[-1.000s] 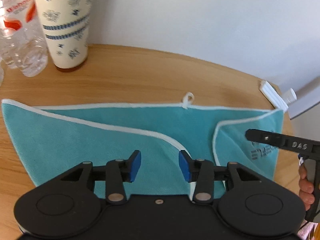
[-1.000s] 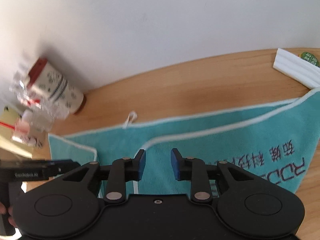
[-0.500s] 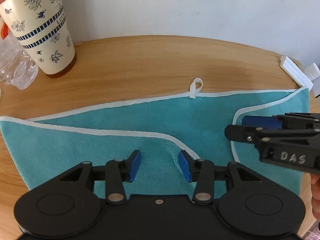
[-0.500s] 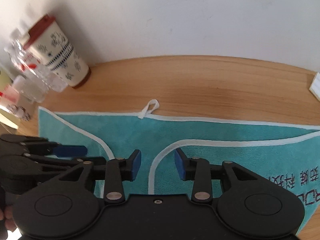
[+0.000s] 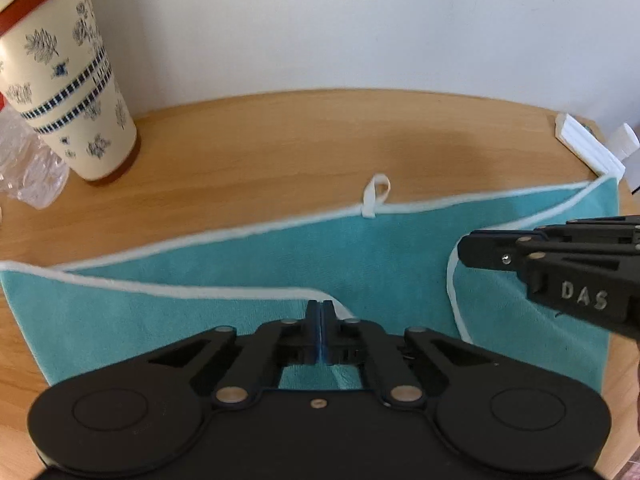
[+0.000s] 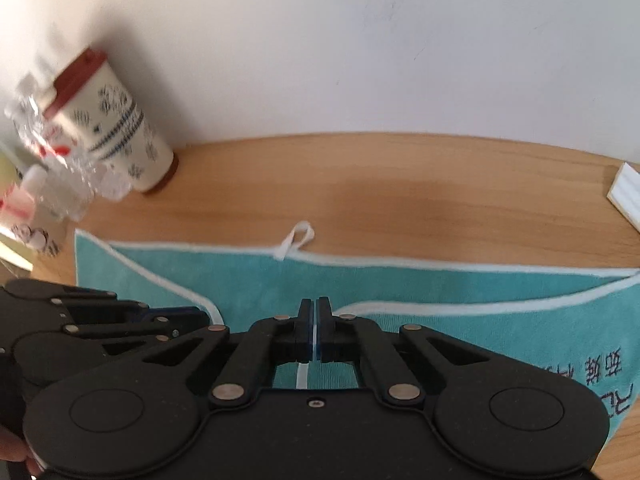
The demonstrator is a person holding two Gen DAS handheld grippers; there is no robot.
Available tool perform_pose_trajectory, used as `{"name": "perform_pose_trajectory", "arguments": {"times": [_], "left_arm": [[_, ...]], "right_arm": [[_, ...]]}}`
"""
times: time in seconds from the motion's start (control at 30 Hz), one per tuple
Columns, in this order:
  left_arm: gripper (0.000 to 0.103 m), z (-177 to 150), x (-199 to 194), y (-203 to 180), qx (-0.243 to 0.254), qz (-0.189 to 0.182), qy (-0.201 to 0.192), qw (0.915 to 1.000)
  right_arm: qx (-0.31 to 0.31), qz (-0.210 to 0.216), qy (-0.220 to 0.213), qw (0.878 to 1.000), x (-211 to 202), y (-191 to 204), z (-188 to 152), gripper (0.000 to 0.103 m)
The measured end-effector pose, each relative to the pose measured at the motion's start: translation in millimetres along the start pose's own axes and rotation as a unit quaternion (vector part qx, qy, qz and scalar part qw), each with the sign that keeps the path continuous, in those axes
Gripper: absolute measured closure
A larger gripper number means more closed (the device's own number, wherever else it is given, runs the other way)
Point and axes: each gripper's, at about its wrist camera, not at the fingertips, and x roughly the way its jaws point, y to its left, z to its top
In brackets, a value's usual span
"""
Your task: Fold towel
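Observation:
A teal towel (image 5: 380,256) with a white hem and a hanging loop (image 5: 376,192) lies flat on the wooden table (image 5: 280,140), both ends folded in toward the middle. In the left wrist view my left gripper (image 5: 321,320) is shut on the inner corner of the left flap. The right gripper (image 5: 466,246) reaches in from the right over the other flap. In the right wrist view my right gripper (image 6: 316,320) is shut on the white hem of the right flap of the towel (image 6: 440,288). The left gripper (image 6: 202,316) sits close beside it on the left.
A tall patterned cup (image 5: 68,92) with a red lid stands at the back left, with a crumpled clear plastic bottle (image 5: 28,168) beside it. A white ribbed object (image 5: 588,148) lies at the table's right edge. A white wall rises behind the table.
Both grippers were open over the towel and have now shut on the inner corners of the two flaps. Both have also moved closer to the cloth.

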Motion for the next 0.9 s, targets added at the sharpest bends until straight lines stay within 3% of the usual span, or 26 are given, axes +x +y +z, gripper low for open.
{"name": "perform_pose_trajectory", "arguments": {"times": [0.13, 0.2, 0.27, 0.33, 0.37, 0.47, 0.53, 0.57, 0.6, 0.63, 0.67, 0.9], "left_arm": [[0.102, 5, -3, 6, -0.011, -0.013, 0.006, 0.9998], [0.097, 3, -5, 10, -0.014, -0.03, 0.019, 0.9993], [0.076, 0, -9, 12, -0.019, -0.045, 0.024, 0.9985], [0.056, -8, -15, 5, 0.009, -0.036, 0.007, 0.9993], [0.056, -11, -15, 2, 0.018, -0.031, 0.003, 0.9993], [0.058, -15, -11, -5, 0.033, -0.023, 0.01, 0.9991], [0.059, -17, -8, -9, 0.038, -0.019, 0.012, 0.999], [0.063, -19, -7, -12, 0.043, -0.016, 0.009, 0.9989], [0.067, -21, -5, -16, 0.05, -0.011, 0.006, 0.9987], [0.081, -22, -3, -19, 0.054, -0.005, 0.004, 0.9985], [0.088, -23, 1, -21, 0.055, 0.0, 0.007, 0.9985], [0.098, -25, 2, -23, 0.06, -0.003, -0.004, 0.9982]], "right_arm": [[-0.004, 0.003, 0.018, 1.0, -1, 0, 3, 0.095], [-0.015, -0.006, 0.018, 1.0, -3, 5, -3, 0.079], [-0.023, -0.006, 0.029, 0.999, 1, 10, -11, 0.07], [-0.034, -0.014, 0.033, 0.999, 6, 15, -17, 0.07], [-0.04, -0.02, 0.035, 0.998, 9, 17, -20, 0.07], [-0.057, -0.029, 0.04, 0.997, 19, 24, -24, 0.072], [-0.069, -0.04, 0.037, 0.996, 19, 27, -25, 0.083], [-0.066, -0.041, 0.039, 0.996, 19, 26, -24, 0.094], [-0.063, -0.043, 0.041, 0.996, 19, 24, -24, 0.098], [-0.058, -0.042, 0.041, 0.997, 18, 22, -23, 0.098], [-0.052, -0.039, 0.039, 0.997, 16, 18, -23, 0.1], [-0.019, -0.02, 0.018, 0.999, -1, 8, -21, 0.101]]}}
